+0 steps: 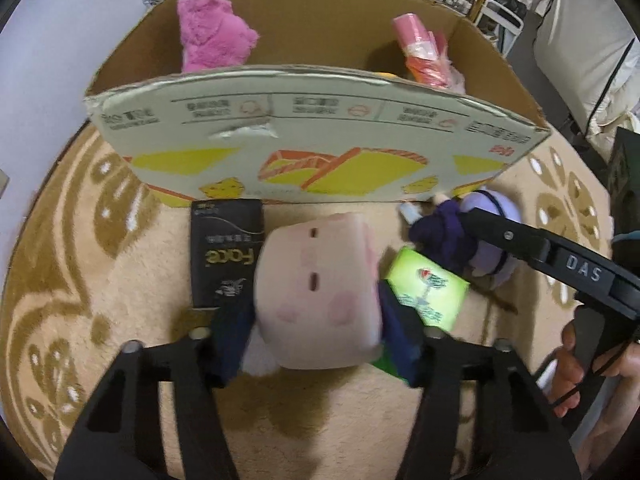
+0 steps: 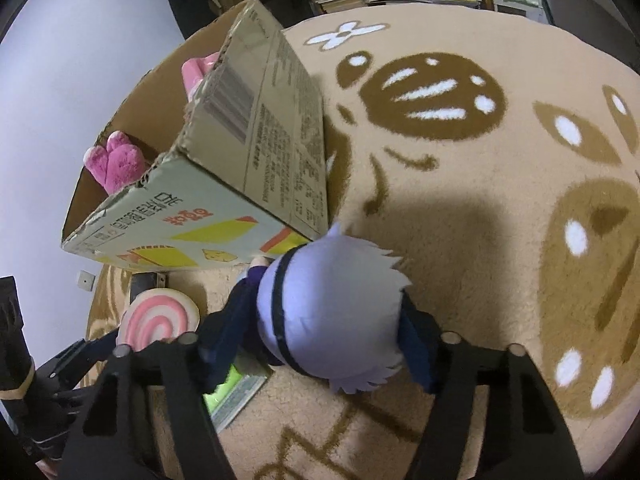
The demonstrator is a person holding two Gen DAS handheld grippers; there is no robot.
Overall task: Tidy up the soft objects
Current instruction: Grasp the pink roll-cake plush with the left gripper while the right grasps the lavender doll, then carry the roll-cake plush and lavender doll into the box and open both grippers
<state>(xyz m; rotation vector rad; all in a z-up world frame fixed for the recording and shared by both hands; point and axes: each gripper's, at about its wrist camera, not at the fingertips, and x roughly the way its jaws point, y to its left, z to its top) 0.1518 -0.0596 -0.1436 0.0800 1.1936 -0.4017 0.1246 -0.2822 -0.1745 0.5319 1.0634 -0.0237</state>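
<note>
My left gripper (image 1: 316, 332) is shut on a pale pink cube-shaped plush with a face (image 1: 316, 292), held just above the rug in front of the cardboard box (image 1: 312, 140). My right gripper (image 2: 316, 344) is shut on the lilac-haired doll (image 2: 332, 312) in dark clothes, next to the box corner (image 2: 256, 160). The doll also shows in the left wrist view (image 1: 476, 240) under the right gripper's arm. A pink plush bear (image 1: 212, 36) and a pink wrapped bundle (image 1: 420, 52) lie inside the box.
A black "Face" box (image 1: 224, 256) and a green packet (image 1: 428, 292) lie on the beige patterned rug (image 2: 480, 240) by the box. A pink swirl end of the cube plush (image 2: 158, 316) shows in the right wrist view. Shelves stand behind.
</note>
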